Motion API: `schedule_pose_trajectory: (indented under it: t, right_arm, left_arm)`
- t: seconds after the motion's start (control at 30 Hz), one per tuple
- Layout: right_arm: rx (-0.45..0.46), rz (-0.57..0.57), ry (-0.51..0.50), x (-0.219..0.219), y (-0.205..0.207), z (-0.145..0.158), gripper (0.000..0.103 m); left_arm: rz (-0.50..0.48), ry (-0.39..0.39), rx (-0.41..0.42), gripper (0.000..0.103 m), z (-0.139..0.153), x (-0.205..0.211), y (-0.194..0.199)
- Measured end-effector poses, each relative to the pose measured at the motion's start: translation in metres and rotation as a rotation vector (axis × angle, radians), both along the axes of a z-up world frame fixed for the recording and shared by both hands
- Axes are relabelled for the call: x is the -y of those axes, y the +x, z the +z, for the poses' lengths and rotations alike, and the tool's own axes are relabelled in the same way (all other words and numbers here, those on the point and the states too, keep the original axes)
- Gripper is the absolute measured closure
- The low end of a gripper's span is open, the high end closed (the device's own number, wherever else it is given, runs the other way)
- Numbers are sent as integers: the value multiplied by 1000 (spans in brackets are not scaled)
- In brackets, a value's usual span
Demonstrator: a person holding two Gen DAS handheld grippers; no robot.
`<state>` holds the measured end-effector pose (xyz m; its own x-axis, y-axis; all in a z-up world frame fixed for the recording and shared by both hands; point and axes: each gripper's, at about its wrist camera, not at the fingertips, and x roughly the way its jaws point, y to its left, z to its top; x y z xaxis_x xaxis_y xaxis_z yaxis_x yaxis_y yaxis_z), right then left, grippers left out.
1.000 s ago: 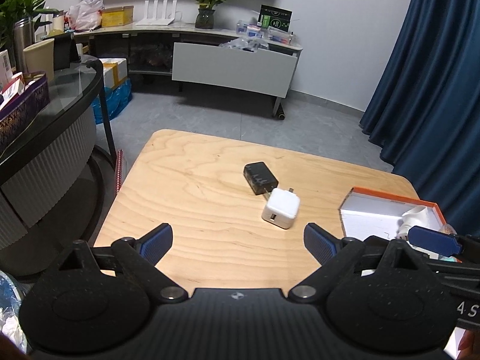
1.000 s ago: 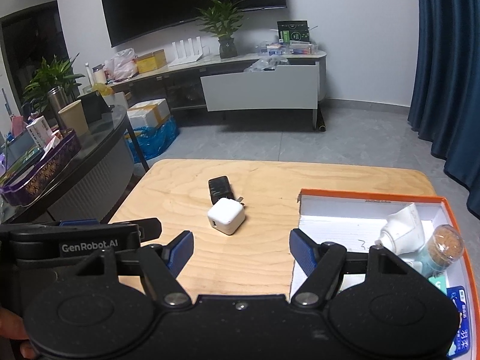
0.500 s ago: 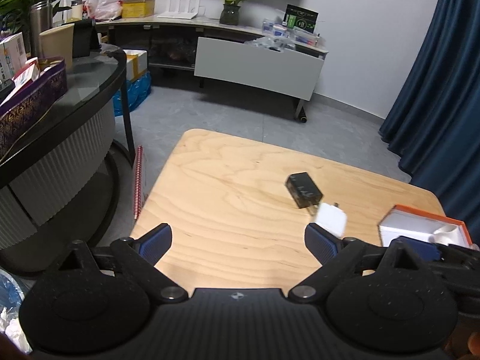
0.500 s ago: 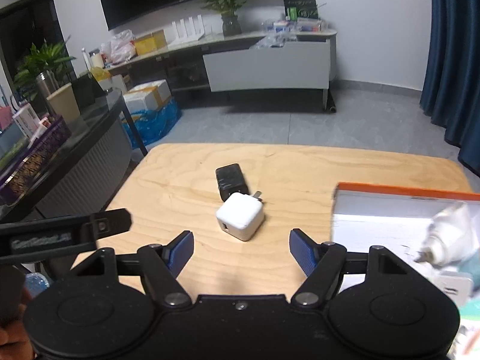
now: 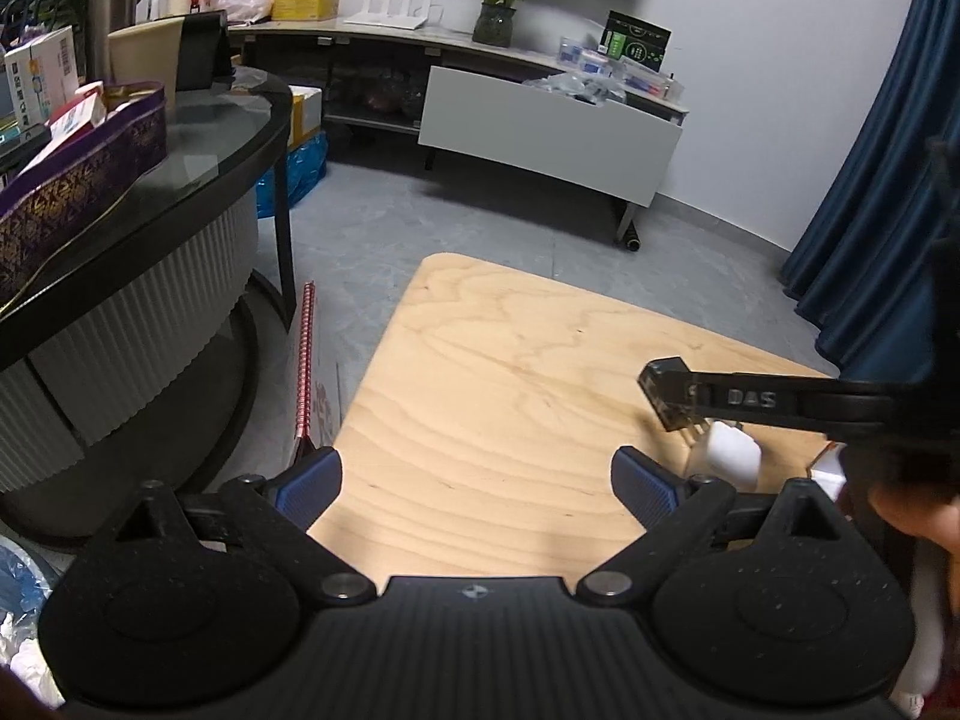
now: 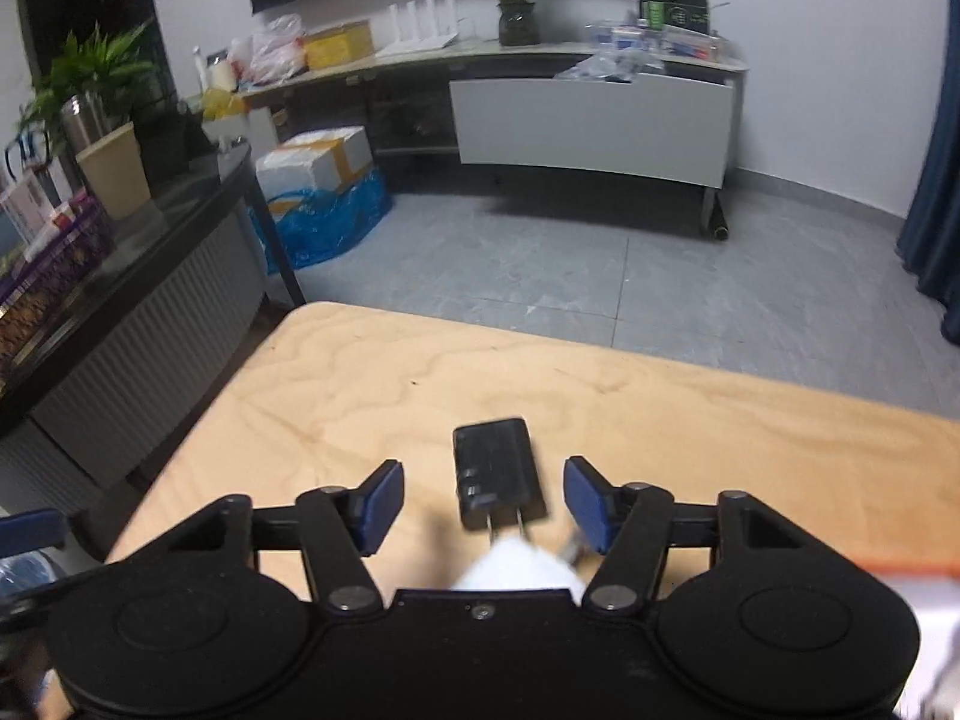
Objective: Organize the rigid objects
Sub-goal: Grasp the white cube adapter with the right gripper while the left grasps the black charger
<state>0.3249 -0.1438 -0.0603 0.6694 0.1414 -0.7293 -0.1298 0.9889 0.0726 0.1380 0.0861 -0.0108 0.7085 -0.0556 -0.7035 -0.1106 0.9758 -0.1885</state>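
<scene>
The right gripper (image 6: 483, 501) is closing its jaws over the wooden tabletop (image 6: 690, 420). The black charger (image 6: 498, 468) is lying flat between the blue pads (image 6: 378, 501), with a clear gap on each side; neither pad is touching it, so nothing is being gripped. Its two prongs are pointing back toward the gripper body. Directly behind the prongs, the white charger (image 6: 519, 567) is sitting partly hidden under the gripper's body. Both chargers are resting well in from the far edge of the tabletop, in its middle part.

The left gripper (image 5: 477, 477) is hovering above the near left part of the tabletop (image 5: 510, 390) with its jaws standing wide apart and nothing between them. In its view the right gripper (image 5: 780, 402) is reaching in from the right edge, one finger crossing over the black charger (image 5: 663, 393); the white charger (image 5: 729, 453) is showing just below that finger, near the right side of the tabletop. A hand (image 5: 912, 510) is showing at the right margin.

An orange-rimmed white box (image 6: 924, 588) is appearing blurred at the right of the tabletop; its contents cannot be made out.
</scene>
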Motion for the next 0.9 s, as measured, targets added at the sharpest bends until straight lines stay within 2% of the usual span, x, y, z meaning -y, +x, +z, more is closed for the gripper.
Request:
schedule_pose_trajectory:
  t: [0.1,0.17,0.27,0.33,0.37,0.4,0.43,0.53,0.63,0.67,0.77,0.9]
  right_arm:
    - [-25,22,-11,-4,9,-11,45]
    - [-30,73,12,-8,8,-14,56]
    - [-73,223,97,-14,-7,-12,58]
    - [-75,311,118,-19,-23,-7,58]
    - [-39,299,106,-19,-32,-2,52]
    - [-3,263,90,-17,-40,3,28]
    - [35,223,86,-12,-47,8,14]
    - [108,140,161,11,-61,21,14]
    - [132,-66,104,29,-66,27,14]
    - [125,-103,106,35,-66,27,14]
    - [99,-158,142,48,-70,26,14]
    - [127,-181,132,48,-82,25,14]
  left_arm:
    - [17,2,2,4,0,-5,1]
    - [27,1,3,3,0,-8,1]
    - [51,4,7,3,-1,-13,1]
    - [63,-3,4,3,-2,-17,1]
    - [66,-6,2,3,-3,-18,2]
    - [68,-7,0,3,-4,-18,2]
    - [66,-8,-2,3,-4,-18,2]
    - [41,-10,-2,3,-4,-12,3]
    - [-27,-3,5,2,-6,0,4]
    - [-58,-1,8,2,-7,5,6]
    - [-133,31,-5,1,-19,21,14]
    - [-117,-3,-18,1,-33,31,24]
